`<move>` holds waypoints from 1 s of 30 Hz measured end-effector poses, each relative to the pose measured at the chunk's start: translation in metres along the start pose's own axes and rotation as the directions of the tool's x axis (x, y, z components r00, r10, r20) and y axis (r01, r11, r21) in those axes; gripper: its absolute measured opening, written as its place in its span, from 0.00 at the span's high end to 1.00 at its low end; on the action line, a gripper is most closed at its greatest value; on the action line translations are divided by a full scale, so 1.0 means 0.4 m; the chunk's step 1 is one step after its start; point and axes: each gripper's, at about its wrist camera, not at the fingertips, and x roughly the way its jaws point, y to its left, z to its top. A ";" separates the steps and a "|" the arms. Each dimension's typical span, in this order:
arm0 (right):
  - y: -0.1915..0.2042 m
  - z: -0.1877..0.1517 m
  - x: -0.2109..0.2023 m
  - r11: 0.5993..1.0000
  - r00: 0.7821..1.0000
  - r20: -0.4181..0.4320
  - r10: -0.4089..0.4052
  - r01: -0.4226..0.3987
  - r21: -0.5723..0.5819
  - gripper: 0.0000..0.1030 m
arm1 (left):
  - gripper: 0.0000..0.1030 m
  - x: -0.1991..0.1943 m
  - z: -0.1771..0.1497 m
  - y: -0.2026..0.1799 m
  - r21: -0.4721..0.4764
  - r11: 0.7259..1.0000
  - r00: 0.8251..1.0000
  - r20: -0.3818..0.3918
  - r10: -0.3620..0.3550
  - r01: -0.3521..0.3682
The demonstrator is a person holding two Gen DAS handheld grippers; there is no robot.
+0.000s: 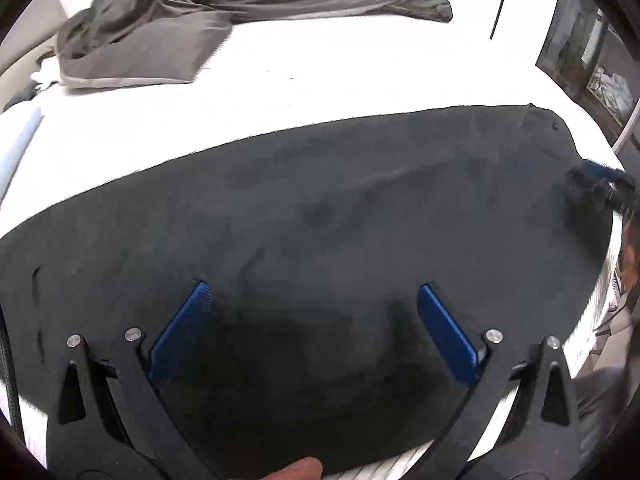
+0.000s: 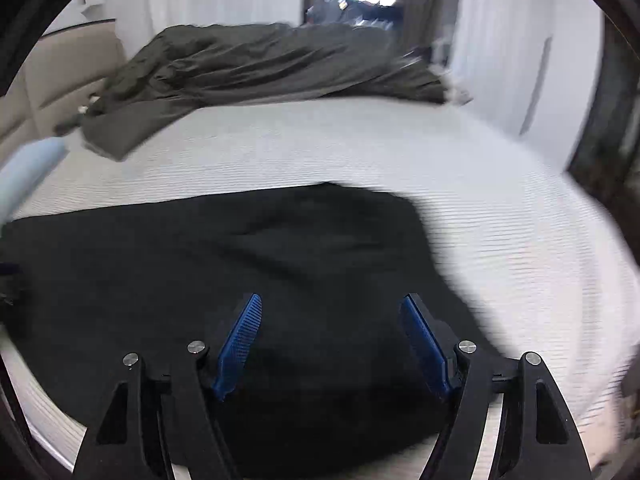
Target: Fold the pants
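in the left wrist view, the left tongs (image 1: 312,292) hang low over the near half of the black pants (image 1: 320,208), which lie spread flat across the white bed (image 1: 340,72). the two blue pads (image 1: 182,330) stand wide apart, released, with only dark cloth showing between them and nothing pinched. the tool points forward and slightly down toward the far side of the bed. a fingertip (image 1: 298,470) of the person's hand shows at the bottom edge, under the black frame. the pants run from the left edge of the view to the right, where their far right corner rounds off near the bed's edge. at that right end the right tongs (image 1: 600,182) reach in from the right, their blue tips blurred over the cloth; i cannot tell from here how they stand. a rumpled gray blanket (image 1: 240,4) lies bunched at the far left of the bed, well apart from the pants.

in the right wrist view, the right tongs (image 2: 332,320) hover over the near right part of the pants (image 2: 200,260), the blue pads (image 2: 240,344) spread apart and released, holding nothing. the tool looks forward along the bed. the picture is smeared with motion blur, most along the right edge of the pants. the gray blanket (image 2: 260,64) sits at the far end, and bare mattress (image 2: 500,220) fills the right side.
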 end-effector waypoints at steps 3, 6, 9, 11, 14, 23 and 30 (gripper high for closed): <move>0.193 0.011 0.067 0.986 0.999 -0.030 0.021 -0.026 -0.163 0.28 | 0.01 0.054 0.047 -0.035 0.018 1.000 0.999 -0.030 0.026 -0.026; 0.325 0.030 0.126 0.955 0.997 -0.063 0.044 -0.061 -0.289 0.28 | 0.01 0.115 0.080 -0.058 0.043 0.997 0.996 -0.052 0.071 -0.069; 0.335 -0.005 0.179 0.952 0.994 -0.111 0.013 -0.046 -0.302 0.27 | 0.00 0.152 0.076 -0.045 -0.023 0.999 0.996 -0.083 0.033 -0.035; 0.250 -0.005 0.162 0.966 0.995 -0.099 -0.028 0.001 -0.260 0.23 | 0.00 0.141 0.067 -0.034 -0.032 0.999 0.996 -0.074 0.041 -0.044; 0.074 -0.012 0.161 0.948 0.949 -0.078 -0.306 0.296 -0.117 0.23 | 0.00 0.132 0.049 -0.019 -0.022 0.999 0.997 -0.066 0.039 -0.041; 0.062 0.011 0.024 0.963 0.965 0.009 -0.263 0.262 0.065 0.24 | 0.01 0.043 0.062 -0.027 -0.028 0.999 1.000 -0.009 0.027 -0.027; 0.408 0.044 0.094 0.995 0.999 -0.042 -0.001 -0.003 -0.103 0.22 | 0.01 0.131 0.132 -0.039 -0.142 0.989 0.999 -0.017 0.033 -0.035</move>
